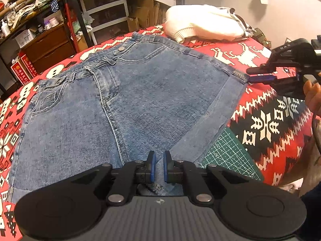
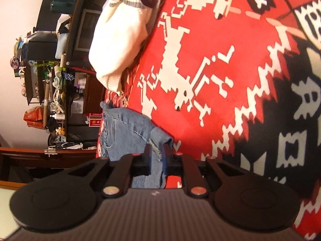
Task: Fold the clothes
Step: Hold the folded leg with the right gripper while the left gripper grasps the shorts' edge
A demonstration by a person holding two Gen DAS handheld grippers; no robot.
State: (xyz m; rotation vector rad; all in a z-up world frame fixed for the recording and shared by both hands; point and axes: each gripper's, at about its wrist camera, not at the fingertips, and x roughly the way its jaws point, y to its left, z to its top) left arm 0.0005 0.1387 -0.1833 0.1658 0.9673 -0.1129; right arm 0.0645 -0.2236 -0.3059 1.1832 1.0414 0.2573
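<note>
Blue denim shorts (image 1: pixel 124 100) lie spread flat on the red patterned tablecloth (image 1: pixel 276 140), waistband toward the far left. My left gripper (image 1: pixel 158 158) is at the near edge of the shorts, its blue pads close together with denim pinched between them. My right gripper (image 1: pixel 249 75) comes in from the right and grips the far right hem corner. In the right wrist view that corner of the shorts (image 2: pixel 128 128) is lifted off the cloth, and the right gripper (image 2: pixel 157 150) is shut on it.
A white knit sweater (image 1: pixel 200 26) lies at the far side of the table, also seen in the right wrist view as the sweater (image 2: pixel 118 40). A green cutting mat (image 1: pixel 226 156) pokes out under the shorts. A hand (image 1: pixel 313 96) holds the right gripper. Cluttered shelves (image 1: pixel 40 20) stand beyond the table.
</note>
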